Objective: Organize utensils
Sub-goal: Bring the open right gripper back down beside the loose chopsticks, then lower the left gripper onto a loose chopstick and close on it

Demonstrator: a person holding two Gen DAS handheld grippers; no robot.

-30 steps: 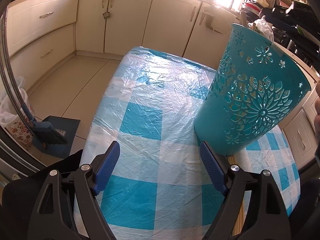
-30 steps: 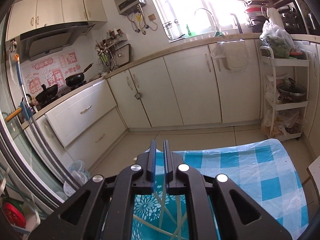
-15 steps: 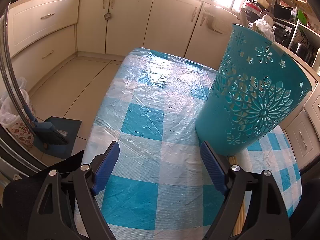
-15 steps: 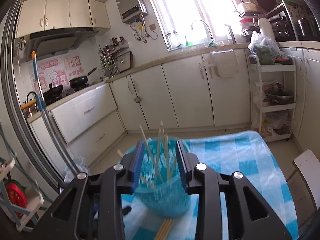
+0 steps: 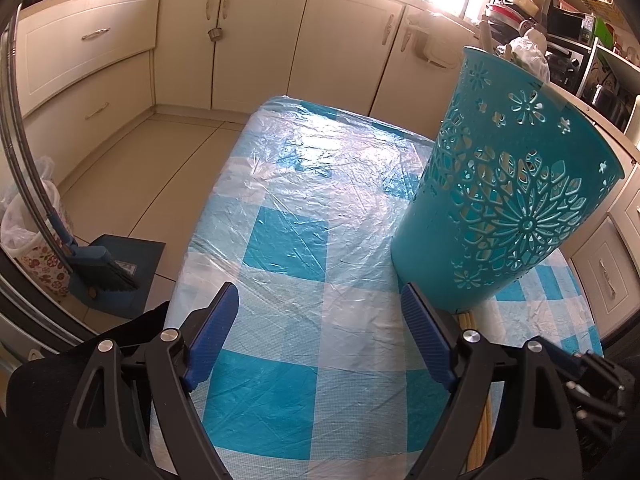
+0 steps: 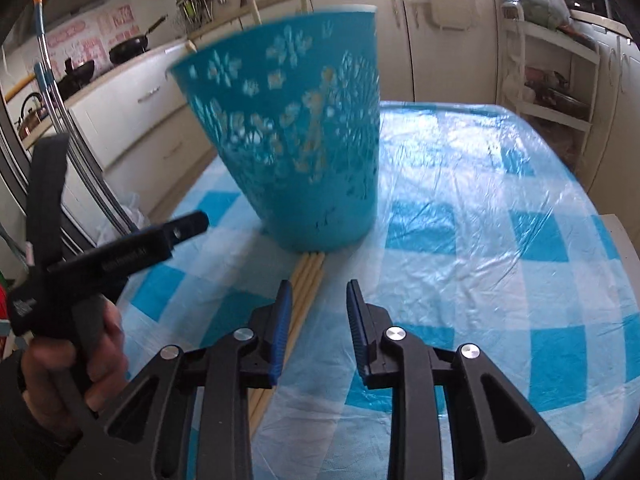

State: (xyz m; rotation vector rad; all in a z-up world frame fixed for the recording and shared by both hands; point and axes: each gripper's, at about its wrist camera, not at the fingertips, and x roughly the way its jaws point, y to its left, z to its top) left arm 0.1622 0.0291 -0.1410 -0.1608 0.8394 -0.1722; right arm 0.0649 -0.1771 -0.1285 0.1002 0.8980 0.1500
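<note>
A teal cut-out basket (image 5: pixel 504 200) (image 6: pixel 296 152) stands on the blue-and-white checked table (image 5: pixel 300 240), with chopstick ends showing above its rim. A bundle of pale wooden chopsticks (image 6: pixel 304 284) (image 5: pixel 466 320) lies flat on the cloth, running from the basket's foot toward me. My right gripper (image 6: pixel 319 288) hovers low in front of the basket, just right of the bundle. Its jaws are closing with nothing between them. My left gripper (image 5: pixel 320 296) is wide open over bare cloth, left of the basket. A hand (image 6: pixel 72 360) holds it in the right wrist view.
Cream kitchen cabinets (image 5: pixel 256 40) run round the far side. A broom and dustpan (image 5: pixel 104 272) and a bagged bin (image 5: pixel 24 232) stand on the floor to the left. A white storage rack (image 6: pixel 552 80) is at the back right. Plastic film covers the table (image 6: pixel 480 240).
My right gripper has sunk from above the basket's rim to table height in front of it, and its jaws went from shut to parted. The left gripper has stayed put.
</note>
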